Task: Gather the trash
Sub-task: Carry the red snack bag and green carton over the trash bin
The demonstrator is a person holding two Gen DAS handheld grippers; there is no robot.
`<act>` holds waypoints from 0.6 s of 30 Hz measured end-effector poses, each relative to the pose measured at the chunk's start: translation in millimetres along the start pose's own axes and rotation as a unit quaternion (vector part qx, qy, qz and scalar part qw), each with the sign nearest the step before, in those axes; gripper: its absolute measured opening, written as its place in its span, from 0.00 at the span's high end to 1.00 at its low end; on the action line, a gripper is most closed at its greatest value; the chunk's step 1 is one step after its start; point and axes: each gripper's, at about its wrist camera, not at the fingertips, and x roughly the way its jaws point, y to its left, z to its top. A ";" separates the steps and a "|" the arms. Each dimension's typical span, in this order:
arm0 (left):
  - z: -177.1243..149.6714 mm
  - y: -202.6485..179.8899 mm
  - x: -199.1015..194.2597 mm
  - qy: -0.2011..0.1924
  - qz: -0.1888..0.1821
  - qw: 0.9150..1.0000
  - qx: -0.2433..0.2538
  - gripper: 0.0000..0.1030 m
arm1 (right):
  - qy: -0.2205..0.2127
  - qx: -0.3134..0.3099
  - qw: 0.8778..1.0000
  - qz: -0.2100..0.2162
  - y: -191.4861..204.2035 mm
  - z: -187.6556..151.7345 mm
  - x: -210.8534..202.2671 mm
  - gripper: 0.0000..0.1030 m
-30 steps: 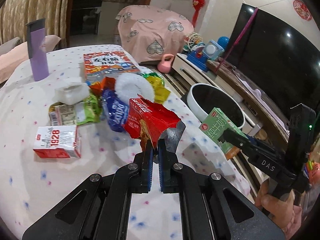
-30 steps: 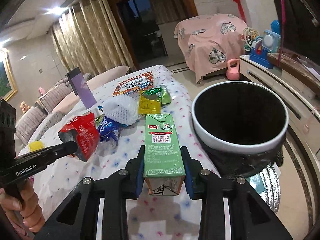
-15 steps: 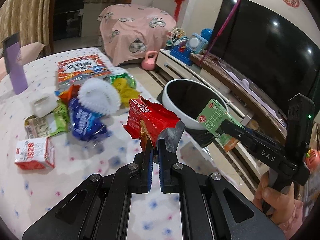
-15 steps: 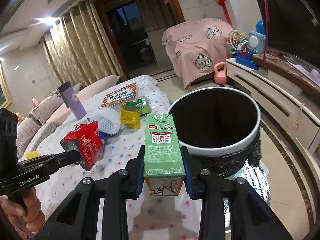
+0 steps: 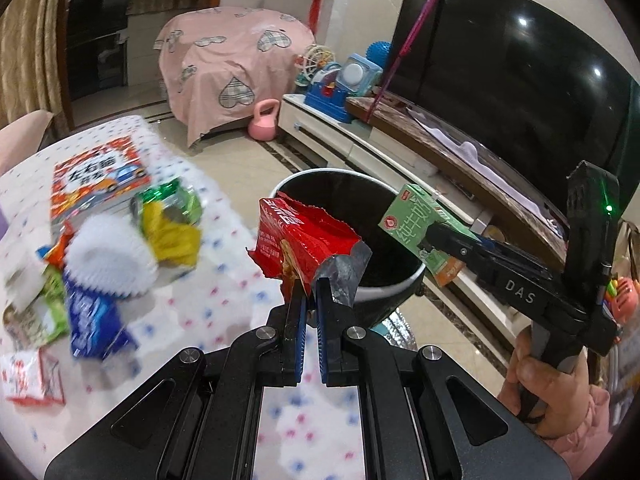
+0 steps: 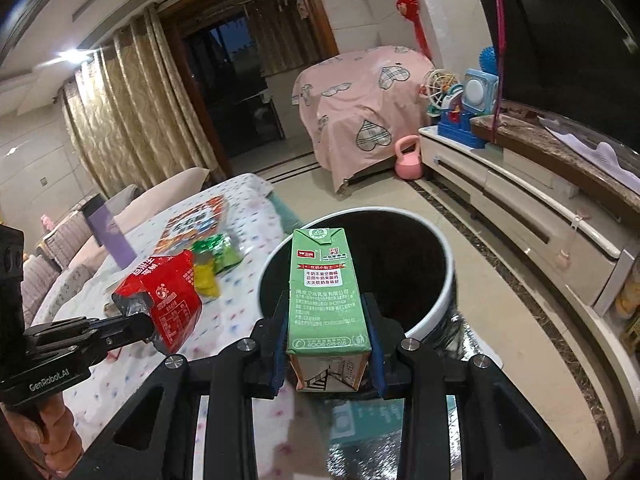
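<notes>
My left gripper (image 5: pixel 311 300) is shut on a torn red snack bag (image 5: pixel 304 240), held at the near rim of the round black bin with a white rim (image 5: pixel 394 280). In the right wrist view the red bag (image 6: pixel 168 296) hangs left of the bin (image 6: pixel 436 320). My right gripper (image 6: pixel 327 320) is shut on a green milk carton (image 6: pixel 325 292), held over the bin's near edge. The carton also shows in the left wrist view (image 5: pixel 416 220), above the bin's right rim.
The table with the dotted cloth (image 5: pixel 224 288) holds more trash: a white foam net (image 5: pixel 112 256), a blue wrapper (image 5: pixel 92 320), yellow and green wrappers (image 5: pixel 172 220), a red-white carton (image 5: pixel 32 376) and a picture book (image 5: pixel 96 176). A TV cabinet (image 6: pixel 520 208) stands right of the bin.
Both grippers have moved right, away from the pile toward the bin. The red bag and the green carton now sit at the bin's opening. Both stay gripped.
</notes>
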 end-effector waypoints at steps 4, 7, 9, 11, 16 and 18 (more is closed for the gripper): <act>13.9 -6.4 17.9 0.011 -0.007 1.000 0.004 0.96 | 0.007 0.002 1.000 -0.010 -12.3 10.5 12.4 0.68; 23.6 -10.1 28.3 0.015 -0.011 1.000 0.006 0.96 | 0.011 0.002 1.000 -0.014 -18.0 15.8 18.6 0.68; 29.0 -11.8 35.5 0.016 -0.011 1.000 0.009 0.96 | 0.013 -0.002 1.000 -0.018 -19.5 19.0 22.8 0.68; 32.3 -12.9 42.8 0.022 -0.012 1.000 0.008 0.96 | 0.017 -0.005 1.000 -0.018 -20.6 22.1 28.1 0.68; 33.9 -12.7 57.7 0.034 -0.013 0.999 0.005 0.96 | 0.025 -0.008 0.999 -0.021 -22.9 25.3 38.5 0.68; 33.6 -12.1 63.3 0.039 -0.015 0.999 0.003 0.96 | 0.027 -0.009 0.999 -0.023 -24.6 26.3 42.3 0.68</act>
